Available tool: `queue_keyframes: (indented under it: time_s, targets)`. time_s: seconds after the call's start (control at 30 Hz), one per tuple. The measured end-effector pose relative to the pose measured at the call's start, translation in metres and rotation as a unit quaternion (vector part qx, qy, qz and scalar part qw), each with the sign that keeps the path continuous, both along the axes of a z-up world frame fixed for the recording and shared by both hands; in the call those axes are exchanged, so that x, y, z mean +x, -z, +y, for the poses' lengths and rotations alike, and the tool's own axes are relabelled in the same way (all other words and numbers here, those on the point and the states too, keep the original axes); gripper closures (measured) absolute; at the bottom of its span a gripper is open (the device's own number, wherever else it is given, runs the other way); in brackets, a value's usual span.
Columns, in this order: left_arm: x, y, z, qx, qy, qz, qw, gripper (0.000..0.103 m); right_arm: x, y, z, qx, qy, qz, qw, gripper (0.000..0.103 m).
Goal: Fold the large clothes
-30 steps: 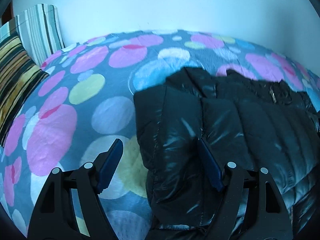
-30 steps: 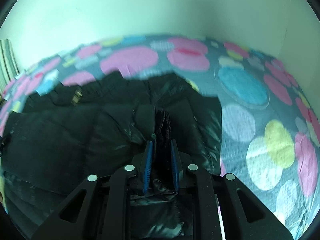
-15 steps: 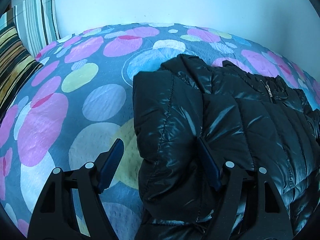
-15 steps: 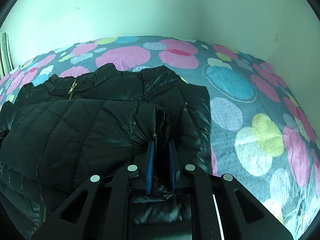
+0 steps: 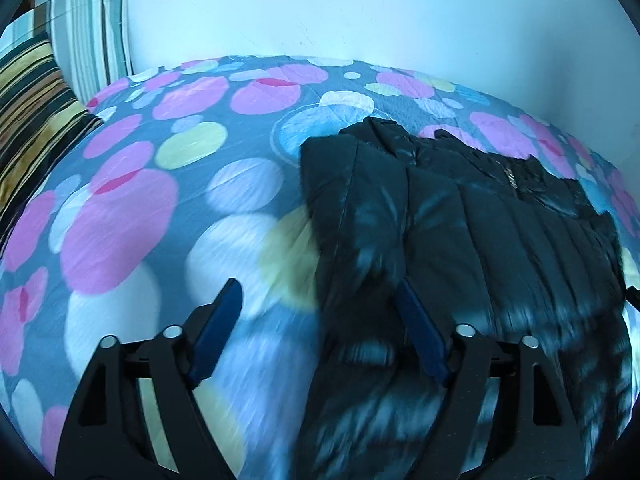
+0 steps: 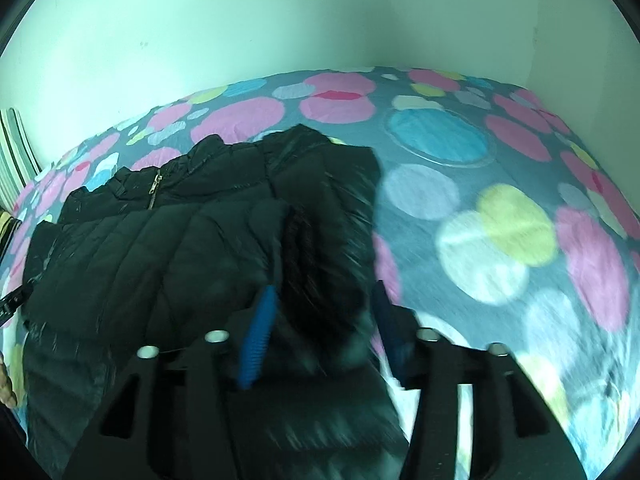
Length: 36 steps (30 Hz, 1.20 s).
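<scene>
On the polka-dot bed (image 5: 120, 216), a black puffer jacket (image 5: 480, 220) lies folded; the left hand-held gripper (image 5: 318, 312) and right hand-held gripper (image 6: 324, 312) are both opening, gripping nothing.

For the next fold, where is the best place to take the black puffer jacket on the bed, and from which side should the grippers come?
Take the black puffer jacket at its near folded edge, one gripper at each near corner, coming from the near side of the bedspread. That edge is thick and raised, so fingers can probably slide around it. The left gripper and the right gripper, both opening, already straddle these corners.
</scene>
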<state>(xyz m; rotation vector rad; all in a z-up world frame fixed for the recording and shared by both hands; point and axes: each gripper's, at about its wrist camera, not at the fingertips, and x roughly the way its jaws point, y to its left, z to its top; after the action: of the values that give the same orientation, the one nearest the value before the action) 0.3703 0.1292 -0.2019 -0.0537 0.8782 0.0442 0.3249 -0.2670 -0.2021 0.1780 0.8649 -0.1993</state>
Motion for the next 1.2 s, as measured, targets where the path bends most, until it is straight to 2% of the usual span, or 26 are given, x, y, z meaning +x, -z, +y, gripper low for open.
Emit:
queue_keyframes:
  time_s: [0.2, 0.33, 0.43, 0.53, 0.7, 0.8, 0.83, 0.9, 1.0, 1.1, 1.2]
  targets:
    - [-0.08, -0.005, 0.01, -0.014, 0.01, 0.002, 0.9998, 0.021, -0.068, 0.004, -0.018, 0.019, -0.004, 0.018, 1.0, 0.048]
    - [-0.13, 0.005, 0.014, -0.04, 0.022, 0.027, 0.9986, 0.021, -0.116, 0.012, -0.026, 0.041, -0.01, 0.03, 0.999, 0.047]
    - [-0.161, 0.013, 0.014, -0.044, 0.026, 0.042, 0.9978, 0.021, -0.145, 0.017, -0.026, 0.052, -0.023, 0.035, 0.998, 0.047]
    - [-0.183, 0.022, 0.012, -0.062, 0.037, 0.06, 0.9956, 0.021, -0.167, 0.023, -0.027, 0.059, -0.028, 0.039, 0.997, 0.041]
    - [-0.207, 0.034, 0.011, -0.099, 0.05, 0.076, 0.991, 0.021, -0.19, 0.036, -0.02, 0.106, -0.056, 0.055, 0.991, 0.041]
    - [-0.212, 0.035, 0.012, -0.106, 0.048, 0.074, 0.9905, 0.022, -0.2, 0.038, -0.01, 0.088, -0.077, 0.052, 0.992, 0.042]
    - [-0.213, 0.035, 0.013, -0.109, 0.047, 0.073, 0.9903, 0.022, -0.204, 0.039, -0.007, 0.084, -0.083, 0.05, 0.992, 0.044]
    - [-0.216, 0.035, 0.012, -0.112, 0.052, 0.069, 0.9899, 0.035, -0.209, 0.04, -0.003, 0.092, -0.092, 0.051, 0.99, 0.062]
    - [-0.221, 0.033, 0.006, -0.116, 0.065, 0.065, 0.9889, 0.051, -0.214, 0.039, -0.001, 0.093, -0.102, 0.051, 0.989, 0.073]
    - [-0.225, 0.032, 0.003, -0.118, 0.069, 0.06, 0.9887, 0.061, -0.218, 0.038, -0.001, 0.109, -0.106, 0.048, 0.987, 0.086]
    - [-0.226, 0.031, 0.001, -0.121, 0.073, 0.058, 0.9882, 0.072, -0.22, 0.036, -0.001, 0.116, -0.109, 0.046, 0.986, 0.091]
